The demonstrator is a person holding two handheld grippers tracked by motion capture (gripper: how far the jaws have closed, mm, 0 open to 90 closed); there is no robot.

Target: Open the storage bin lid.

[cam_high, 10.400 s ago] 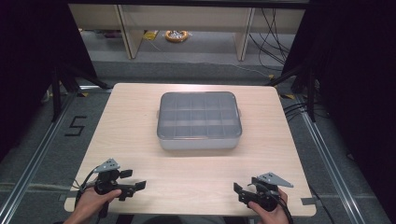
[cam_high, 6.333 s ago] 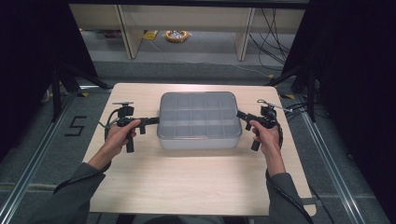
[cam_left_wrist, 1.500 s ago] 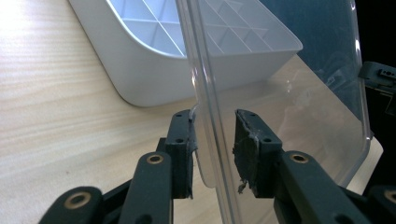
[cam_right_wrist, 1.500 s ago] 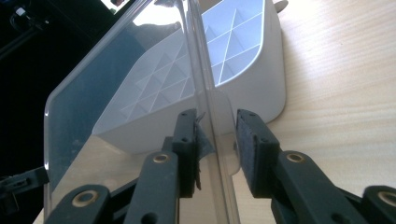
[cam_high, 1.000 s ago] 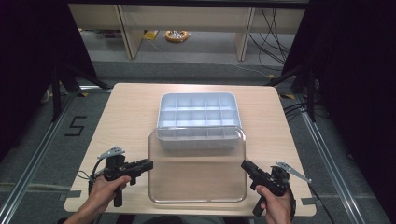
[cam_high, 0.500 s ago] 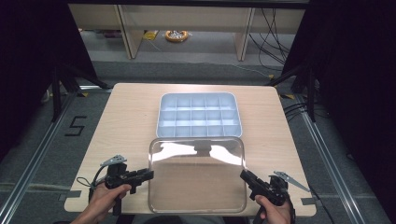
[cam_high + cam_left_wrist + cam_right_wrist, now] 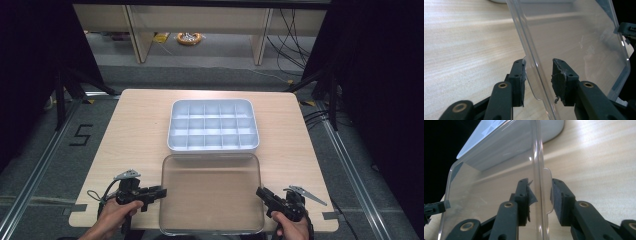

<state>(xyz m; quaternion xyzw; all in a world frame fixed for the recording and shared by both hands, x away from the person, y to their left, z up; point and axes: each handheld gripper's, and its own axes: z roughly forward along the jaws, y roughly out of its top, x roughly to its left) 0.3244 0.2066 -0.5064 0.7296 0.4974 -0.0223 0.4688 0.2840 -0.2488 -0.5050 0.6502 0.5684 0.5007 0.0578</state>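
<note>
A clear plastic lid (image 7: 212,192) lies flat on the table's front part, just in front of a white compartment box (image 7: 214,125) that stands uncovered. My left gripper (image 7: 161,192) is at the lid's left edge. In the left gripper view the lid's tab sits between the jaws of my left gripper (image 7: 537,75); they have just been opening and one pad stands clear of the lid (image 7: 574,37). At the lid's right edge is my right gripper (image 7: 260,192). Its jaws (image 7: 539,192) straddle the rim of the lid (image 7: 494,185) with slim gaps.
The wooden table (image 7: 135,130) has bare room left and right of the box. The lid's front edge lies close to the table's front edge. Shelving and cables stand beyond the far side.
The lid, held raised and tilted between both grippers, has come down flat onto the table. Both grippers' jaws have loosened from its edges.
</note>
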